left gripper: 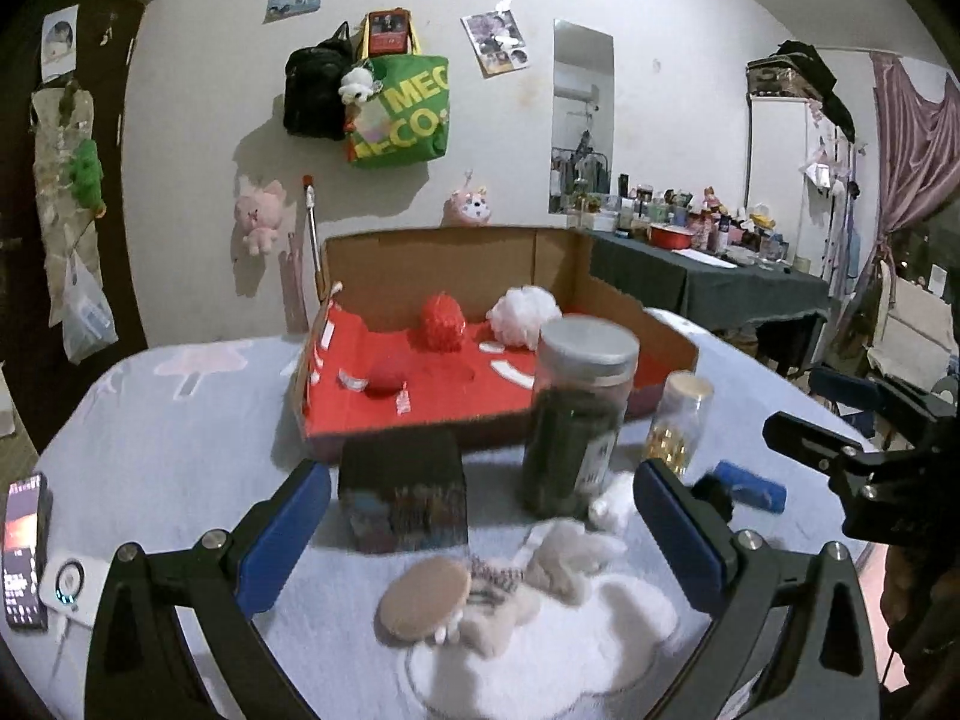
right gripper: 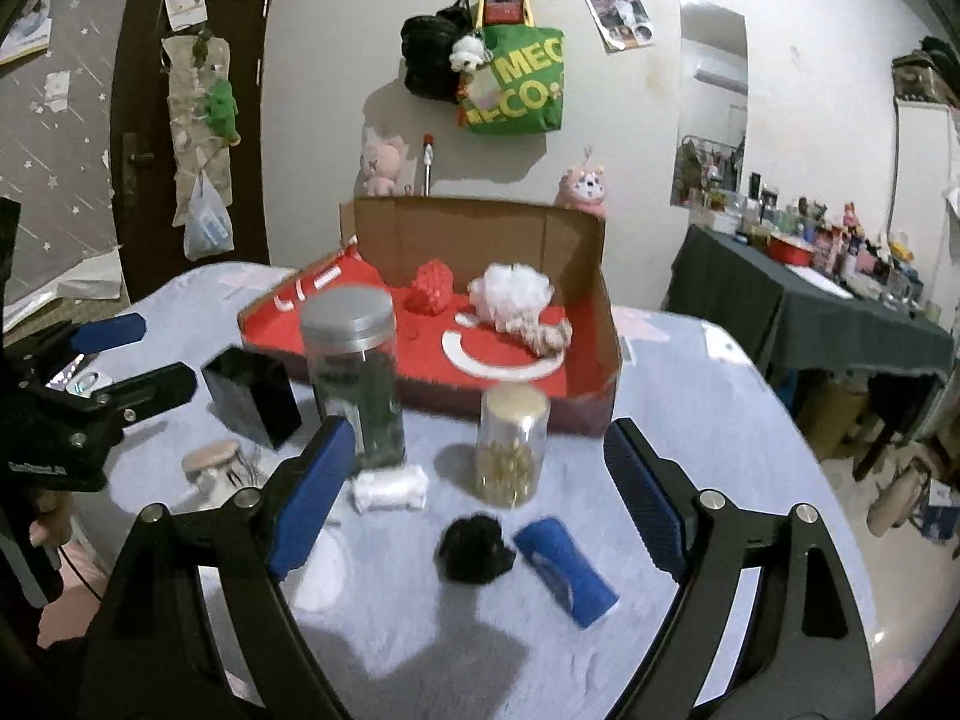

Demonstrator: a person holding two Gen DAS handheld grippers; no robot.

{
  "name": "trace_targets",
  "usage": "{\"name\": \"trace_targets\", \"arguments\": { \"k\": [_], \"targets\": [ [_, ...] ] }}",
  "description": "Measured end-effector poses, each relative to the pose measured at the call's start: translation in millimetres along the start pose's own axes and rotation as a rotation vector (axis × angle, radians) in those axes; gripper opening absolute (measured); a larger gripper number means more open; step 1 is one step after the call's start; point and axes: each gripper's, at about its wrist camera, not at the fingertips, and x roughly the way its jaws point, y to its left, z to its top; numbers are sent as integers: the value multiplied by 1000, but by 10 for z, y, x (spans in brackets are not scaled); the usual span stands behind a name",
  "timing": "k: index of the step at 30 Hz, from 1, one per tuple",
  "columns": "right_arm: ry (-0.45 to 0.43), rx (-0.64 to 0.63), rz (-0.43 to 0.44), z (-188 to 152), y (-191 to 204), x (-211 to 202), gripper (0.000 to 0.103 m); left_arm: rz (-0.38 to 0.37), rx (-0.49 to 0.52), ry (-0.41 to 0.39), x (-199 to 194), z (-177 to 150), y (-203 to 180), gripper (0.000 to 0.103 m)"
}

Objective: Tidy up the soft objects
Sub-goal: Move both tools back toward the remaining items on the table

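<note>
Ahead, tall jar (right gripper: 354, 378), small jar (right gripper: 513, 444) fronting box (right gripper: 600, 300), both grippers (left gripper: 480, 516) (right gripper: 480, 498) agape, empty.

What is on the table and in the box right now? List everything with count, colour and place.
Cardboard box with red floor: 1, brown, table's far side.
Red mesh pouf: 1, in box.
White mesh pouf: 1, in box.
Red ball: 1, in box.
Grey-lidded jar: 1, dark contents, before box.
Small clear jar: 1, golden contents.
Black box: 1.
Beige plush toy: 1.
White fluffy roll: 1.
Black fuzzy ball: 1.
Blue rolled cloth: 1.
Left gripper: open.
Right gripper: open.
</note>
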Motion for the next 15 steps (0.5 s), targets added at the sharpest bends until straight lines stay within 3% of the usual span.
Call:
{"name": "trace_targets", "arguments": {
  "k": [15],
  "targets": [
    [148, 70, 35, -425, -22, 493, 85, 39, -41, 122, 291, -396, 183, 103]
  ]
}}
